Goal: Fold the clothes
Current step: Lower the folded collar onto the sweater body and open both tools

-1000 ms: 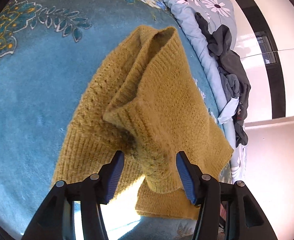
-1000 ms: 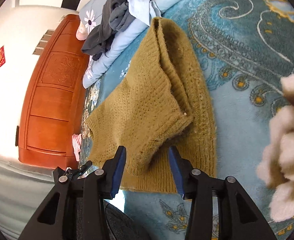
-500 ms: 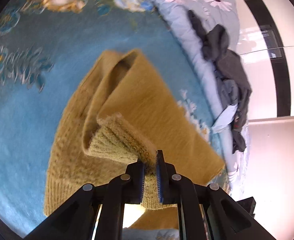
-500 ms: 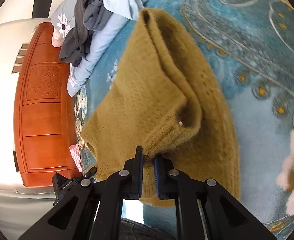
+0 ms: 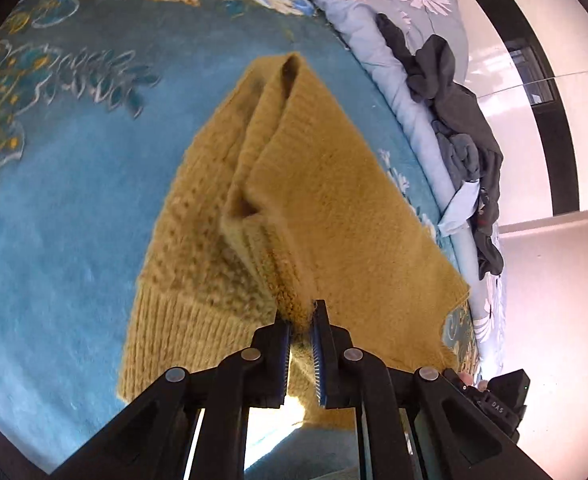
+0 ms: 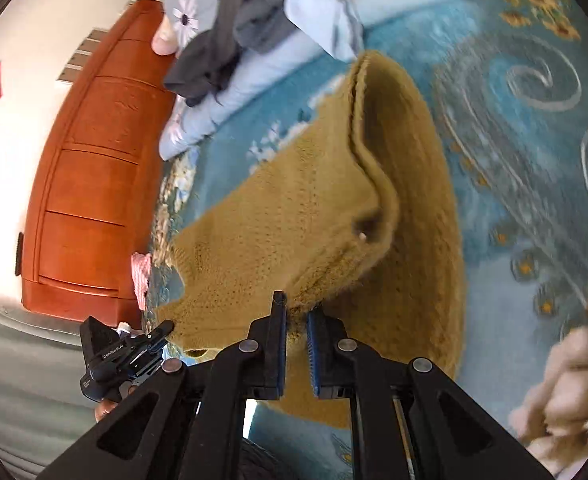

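Note:
A mustard-yellow knitted sweater (image 5: 313,200) lies partly folded on a blue patterned carpet (image 5: 74,160). My left gripper (image 5: 299,320) is shut on a ribbed edge of the sweater and lifts it off the carpet. In the right wrist view the same sweater (image 6: 313,220) rises in a fold. My right gripper (image 6: 295,316) is shut on another part of its near edge. The left gripper also shows in the right wrist view (image 6: 122,352), at the sweater's lower left corner.
A blue floral quilt (image 5: 393,8) with a heap of dark grey clothes (image 5: 453,112) lies along the carpet's far edge. A red-brown wooden cabinet (image 6: 94,160) stands beyond it. A fluffy beige thing (image 6: 565,380) lies on the carpet at right.
Both grippers were open around the sweater's edge a second ago. They have shut on it and lifted it, so the folded layer now rises off the carpet.

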`<state>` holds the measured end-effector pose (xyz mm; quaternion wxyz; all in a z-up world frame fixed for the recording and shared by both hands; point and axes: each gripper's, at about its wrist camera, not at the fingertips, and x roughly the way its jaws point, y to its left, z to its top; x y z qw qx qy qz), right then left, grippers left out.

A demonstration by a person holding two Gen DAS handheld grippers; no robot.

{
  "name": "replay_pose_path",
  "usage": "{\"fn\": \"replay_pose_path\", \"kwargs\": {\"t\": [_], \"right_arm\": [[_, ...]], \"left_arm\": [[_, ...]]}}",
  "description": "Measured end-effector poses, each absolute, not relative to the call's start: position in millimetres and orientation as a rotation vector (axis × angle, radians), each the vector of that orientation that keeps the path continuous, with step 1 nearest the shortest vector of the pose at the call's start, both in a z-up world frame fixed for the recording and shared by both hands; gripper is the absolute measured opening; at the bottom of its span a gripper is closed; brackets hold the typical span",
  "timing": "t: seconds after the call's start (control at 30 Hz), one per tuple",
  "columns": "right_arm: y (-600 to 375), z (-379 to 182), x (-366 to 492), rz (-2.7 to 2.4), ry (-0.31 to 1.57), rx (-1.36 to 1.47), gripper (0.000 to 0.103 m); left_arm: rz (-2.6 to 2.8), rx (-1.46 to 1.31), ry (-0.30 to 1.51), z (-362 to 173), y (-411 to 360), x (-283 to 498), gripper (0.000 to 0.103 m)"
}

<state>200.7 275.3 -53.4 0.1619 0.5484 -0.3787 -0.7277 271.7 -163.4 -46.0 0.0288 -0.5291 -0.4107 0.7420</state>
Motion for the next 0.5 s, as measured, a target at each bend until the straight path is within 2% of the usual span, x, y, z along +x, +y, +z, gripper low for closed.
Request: {"fn": "replay_pose_path", "kwargs": {"t": [0.1,0.23,0.37,0.5], "right_arm": [[282.3,-66.5,217.4,-2.055,-1.153,1.547,0.009],[284.8,-51.2,226.9,-2.06,-1.155,1.46,0.009],[281.5,-46.3,237.4,-2.094,-1.061,1.464,0.009],[281.4,-72.7,245.0,-2.069,-1.104,1.552,0.009]], "left_arm": [[2.284,-1.584,-1.318,-40.2,-165.5,287.0,0.01],[2.333,-1.5,-1.274,-17.2,-163.4,300.6,0.01],[2.327,-1.621,-1.284,-41.2,-162.5,313.2,0.01],[2.335,-1.653,-1.336,-57.8,-164.1,330.2,0.01]]}}
